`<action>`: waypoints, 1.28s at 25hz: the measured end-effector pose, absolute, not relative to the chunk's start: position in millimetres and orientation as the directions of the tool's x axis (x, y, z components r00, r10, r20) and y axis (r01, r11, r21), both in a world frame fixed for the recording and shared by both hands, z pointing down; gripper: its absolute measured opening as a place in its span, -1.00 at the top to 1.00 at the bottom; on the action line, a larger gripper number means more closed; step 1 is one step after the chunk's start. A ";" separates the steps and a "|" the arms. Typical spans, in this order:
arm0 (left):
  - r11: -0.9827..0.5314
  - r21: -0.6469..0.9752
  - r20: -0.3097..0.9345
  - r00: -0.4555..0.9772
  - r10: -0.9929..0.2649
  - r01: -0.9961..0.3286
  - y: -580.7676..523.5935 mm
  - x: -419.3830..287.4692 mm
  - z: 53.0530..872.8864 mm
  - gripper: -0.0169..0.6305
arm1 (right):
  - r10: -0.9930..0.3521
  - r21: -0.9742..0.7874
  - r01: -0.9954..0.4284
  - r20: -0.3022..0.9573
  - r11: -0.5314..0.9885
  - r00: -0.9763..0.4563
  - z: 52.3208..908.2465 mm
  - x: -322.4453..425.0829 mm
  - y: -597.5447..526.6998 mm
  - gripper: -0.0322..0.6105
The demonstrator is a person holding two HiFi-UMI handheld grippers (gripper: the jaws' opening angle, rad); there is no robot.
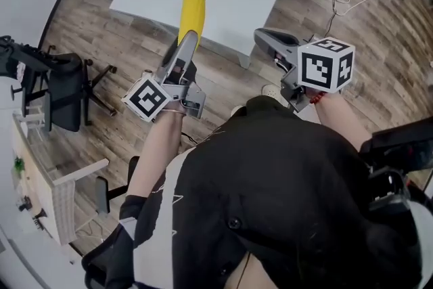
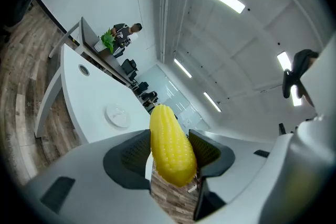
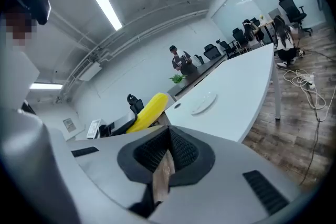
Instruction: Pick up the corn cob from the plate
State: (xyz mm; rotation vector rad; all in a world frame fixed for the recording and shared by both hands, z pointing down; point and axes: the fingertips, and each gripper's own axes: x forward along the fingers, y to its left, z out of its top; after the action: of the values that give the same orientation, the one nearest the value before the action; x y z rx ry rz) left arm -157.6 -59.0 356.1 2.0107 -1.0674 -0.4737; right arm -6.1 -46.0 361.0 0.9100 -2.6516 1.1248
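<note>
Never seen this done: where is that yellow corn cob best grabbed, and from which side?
Hold the corn cob across its thick body near the blunt end, coming in along its length, as the left gripper does; the tapered tip likely offers less hold.

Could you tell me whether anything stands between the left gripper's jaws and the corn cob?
Nothing visible does: the left gripper grips the corn cob directly from both sides, well clear of the plate on the white table.

corn cob (image 1: 192,10) btm end hidden in left gripper (image 1: 188,41).
</note>
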 end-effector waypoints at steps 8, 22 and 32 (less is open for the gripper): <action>-0.454 0.754 -0.142 0.557 -0.818 -0.474 -4.0 -131.6 306.3 0.23 | -0.445 -0.638 -0.455 0.191 0.621 -0.875 318.0 10.0 -40.1 0.85; -0.346 0.773 -0.143 0.385 -0.912 -0.531 85.3 -52.5 323.8 0.23 | -0.333 -0.594 -0.450 0.303 0.667 -0.893 339.1 96.5 2.5 0.85; -0.270 0.771 -0.094 0.315 -0.944 -0.577 115.0 -25.2 340.7 0.23 | -0.290 -0.555 -0.446 0.349 0.702 -0.891 354.8 134.2 20.8 0.85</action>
State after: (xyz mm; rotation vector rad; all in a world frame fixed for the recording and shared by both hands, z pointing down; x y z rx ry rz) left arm -25.2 115.0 340.7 1.9531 -1.3416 -0.7482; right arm 134.2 20.8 354.8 0.5878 -2.6760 0.9639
